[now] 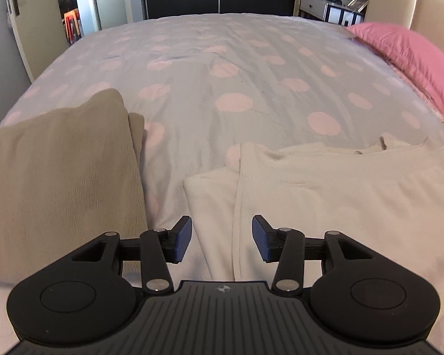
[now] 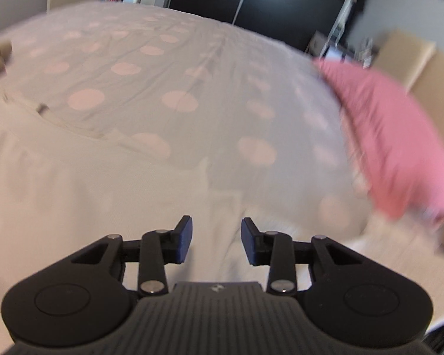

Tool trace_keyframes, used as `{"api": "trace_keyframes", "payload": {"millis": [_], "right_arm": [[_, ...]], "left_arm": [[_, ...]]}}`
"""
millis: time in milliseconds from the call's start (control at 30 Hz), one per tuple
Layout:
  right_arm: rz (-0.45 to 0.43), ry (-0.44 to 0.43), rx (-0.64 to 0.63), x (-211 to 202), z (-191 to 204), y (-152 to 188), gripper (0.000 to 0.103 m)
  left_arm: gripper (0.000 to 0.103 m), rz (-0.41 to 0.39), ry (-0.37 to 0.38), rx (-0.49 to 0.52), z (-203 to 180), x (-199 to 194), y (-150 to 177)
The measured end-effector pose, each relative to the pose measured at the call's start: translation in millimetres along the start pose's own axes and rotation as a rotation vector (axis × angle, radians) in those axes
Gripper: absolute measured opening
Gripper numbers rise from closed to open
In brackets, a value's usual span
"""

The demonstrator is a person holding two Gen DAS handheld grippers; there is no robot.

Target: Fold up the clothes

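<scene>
I am holding the left gripper (image 1: 222,238) wide apart, gripping nothing, over the white garment (image 1: 325,201) lying at lower right of the frame. The tan garment (image 1: 59,171) is lying at left. My right gripper (image 2: 216,241) is hanging wide too, empty, above white cloth (image 2: 74,195); that view is blurring.

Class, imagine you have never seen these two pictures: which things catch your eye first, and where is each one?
The polka-dot bedspread fills most of both views, grey with pale pink spots. A bright pink pillow lies at the right by the headboard. Near the cameras, a cream garment lies spread on the bed under the open left gripper, with a folded beige garment to its left; the right gripper, jaws also open, hovers over the cream fabric.
</scene>
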State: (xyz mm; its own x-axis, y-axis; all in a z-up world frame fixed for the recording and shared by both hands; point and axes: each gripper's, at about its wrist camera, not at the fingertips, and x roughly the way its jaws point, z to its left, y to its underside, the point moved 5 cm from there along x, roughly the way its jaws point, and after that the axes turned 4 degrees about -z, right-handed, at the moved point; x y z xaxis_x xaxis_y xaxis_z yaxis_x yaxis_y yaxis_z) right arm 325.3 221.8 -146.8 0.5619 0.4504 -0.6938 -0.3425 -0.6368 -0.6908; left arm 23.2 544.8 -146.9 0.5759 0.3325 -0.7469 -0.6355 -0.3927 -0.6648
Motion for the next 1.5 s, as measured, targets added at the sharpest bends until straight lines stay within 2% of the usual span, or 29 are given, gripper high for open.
{"api": "trace_keyframes", "payload": {"millis": [133, 333, 533, 667, 700, 733, 767, 800, 833, 867, 967, 1100, 1200, 1333, 1500], "right_arm": [[0.001, -0.082, 0.175, 2.3, -16.0, 7.7, 0.039], [0.004, -0.138, 0.294, 19.6, -19.0, 6.6, 0.039], [0.024, -0.154, 0.347, 52.5, -15.8, -0.8, 0.040], [0.035, -0.159, 0.361, 72.8, -11.8, -4.4, 0.042], [0.036, -0.161, 0.366, 76.8, -10.6, -4.8, 0.042], [0.036, -0.165, 0.371, 80.3, -9.3, -5.2, 0.041], [0.027, -0.173, 0.375, 81.1, -7.5, -5.3, 0.033], [0.013, -0.180, 0.370, 80.4, -4.8, -5.9, 0.019], [-0.001, -0.182, 0.362, 79.2, -2.2, -6.5, 0.018], [-0.017, -0.167, 0.343, 76.4, 0.5, -7.6, 0.016], [-0.065, -0.138, 0.295, 63.4, 3.8, -12.6, 0.013], [-0.142, -0.107, 0.306, 43.0, -4.4, -24.7, 0.012], [-0.154, -0.082, 0.325, 40.8, -9.1, -33.7, 0.012], [-0.148, -0.058, 0.334, 52.1, -5.8, -42.7, 0.012], [-0.090, -0.032, 0.325, 79.5, 1.5, -42.4, 0.012]], "left_arm": [[0.043, -0.018, 0.042, -0.059, -1.3, 2.2, -4.0], [0.043, -0.032, 0.056, -0.066, -11.8, 31.7, -11.6], [0.043, 0.000, 0.047, -0.065, -16.6, 73.8, -7.1], [0.043, -0.019, 0.072, -0.087, -15.2, 88.8, -6.8], [0.041, -0.021, 0.084, -0.095, -15.9, 91.1, -6.8], [0.034, -0.024, 0.096, -0.103, -16.7, 93.4, -6.7], [0.027, -0.027, 0.105, -0.106, -19.1, 94.1, -6.5], [0.025, -0.039, 0.096, -0.096, -20.7, 92.2, -6.3], [0.015, -0.051, 0.088, -0.086, -22.4, 90.3, -6.0], [0.009, -0.063, 0.080, -0.077, -24.1, 88.4, -5.8], [0.006, -0.118, 0.076, -0.058, -24.0, 71.7, -8.2], [0.005, -0.187, 0.069, -0.069, -19.9, 49.0, -21.0], [0.005, -0.196, 0.043, -0.064, -19.5, 45.9, -30.8], [0.005, -0.180, 0.009, -0.065, -19.4, 57.6, -36.9], [0.005, -0.097, -0.020, -0.052, -17.6, 83.7, -23.8]]}}
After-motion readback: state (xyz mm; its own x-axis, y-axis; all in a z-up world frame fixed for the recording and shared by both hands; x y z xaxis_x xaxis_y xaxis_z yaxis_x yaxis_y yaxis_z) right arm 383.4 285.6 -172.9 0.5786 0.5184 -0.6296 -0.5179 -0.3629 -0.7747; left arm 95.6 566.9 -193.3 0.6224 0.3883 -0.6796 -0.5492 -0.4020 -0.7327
